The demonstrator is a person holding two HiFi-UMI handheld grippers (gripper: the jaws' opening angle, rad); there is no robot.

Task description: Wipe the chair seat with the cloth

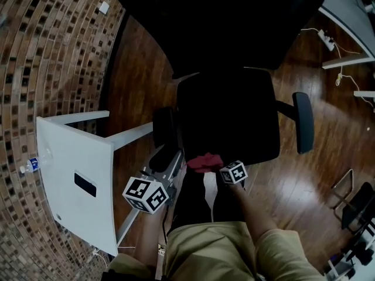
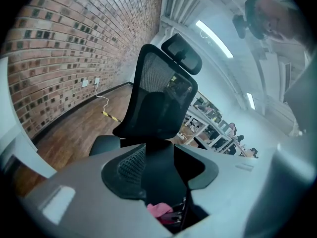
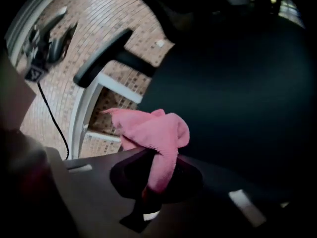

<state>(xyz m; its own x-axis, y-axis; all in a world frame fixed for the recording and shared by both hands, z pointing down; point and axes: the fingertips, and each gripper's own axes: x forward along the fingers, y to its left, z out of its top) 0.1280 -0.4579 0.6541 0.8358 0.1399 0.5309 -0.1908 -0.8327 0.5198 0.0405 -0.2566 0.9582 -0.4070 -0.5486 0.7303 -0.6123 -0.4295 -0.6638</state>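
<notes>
The head view looks steeply down from above the front edge of the chair seat [image 1: 228, 116], with the backrest [image 1: 217, 16] beyond. The left gripper view sits low just off that front edge and faces along the seat to the backrest. The right gripper view is close over the seat, facing across it toward an armrest [image 3: 101, 58]. All three share the seat and the pink cloth [image 3: 153, 133] at its front edge.

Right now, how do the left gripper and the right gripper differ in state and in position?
The right gripper is shut on the pink cloth; the left gripper is open and holds nothing. The right gripper is at the front edge of the chair seat; the left gripper is off the seat, nearer the white table. Both point toward the chair.
</notes>
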